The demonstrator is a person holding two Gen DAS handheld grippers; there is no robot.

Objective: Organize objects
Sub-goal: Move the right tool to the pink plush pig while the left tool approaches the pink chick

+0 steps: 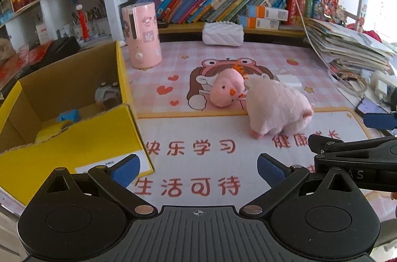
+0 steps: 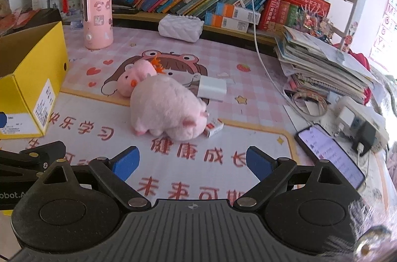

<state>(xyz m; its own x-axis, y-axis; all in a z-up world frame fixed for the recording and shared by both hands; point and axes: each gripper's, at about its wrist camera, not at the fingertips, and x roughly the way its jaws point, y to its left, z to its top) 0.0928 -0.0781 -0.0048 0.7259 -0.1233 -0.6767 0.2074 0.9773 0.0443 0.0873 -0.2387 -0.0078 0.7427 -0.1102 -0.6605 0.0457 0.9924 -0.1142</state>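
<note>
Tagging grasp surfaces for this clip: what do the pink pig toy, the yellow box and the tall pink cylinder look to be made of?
Pink pig toy: soft plush, judging by its fuzzy, matte pile.
Yellow box: corrugated cardboard; brown fluted edges show at its open top, and the outside is printed smooth yellow.
Tall pink cylinder: probably hard plastic, smooth with a slight sheen and stickers on it.

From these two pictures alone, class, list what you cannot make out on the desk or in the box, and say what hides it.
- Box contents: in the left wrist view the yellow box shows only parts of some items; its front wall hides the rest. The right wrist view shows only its outside.
- Small packet: right wrist view, partly under the pig plush; print too small.
- Chick plush: pig covers one side.
- Phone: text too small.
</note>
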